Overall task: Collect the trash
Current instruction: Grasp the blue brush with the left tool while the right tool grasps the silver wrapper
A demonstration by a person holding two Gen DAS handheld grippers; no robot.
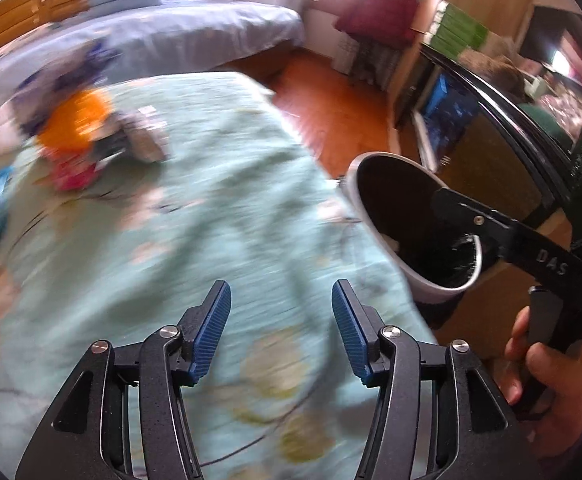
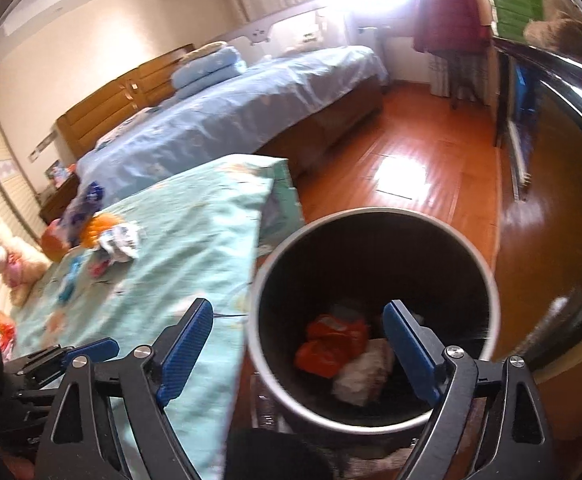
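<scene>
Both grippers, left gripper (image 1: 281, 328) and right gripper (image 2: 297, 346), jaws open, empty; reach squarely for wrapper pile (image 2: 121, 242), return over bin (image 2: 375, 216)

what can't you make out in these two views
- Pile of items on the green bedspread, left wrist view: motion blur, apart from an orange shape, kinds unreadable.
- Bin, right wrist view: the right gripper finger covers part of the contents; orange wrapper and pale wad show.
- Bin bottom, left wrist view: dark, hidden by the other gripper.

Glossy wood floor (image 2: 431, 168), wrinkled cloth bedspread (image 2: 195, 240)
</scene>
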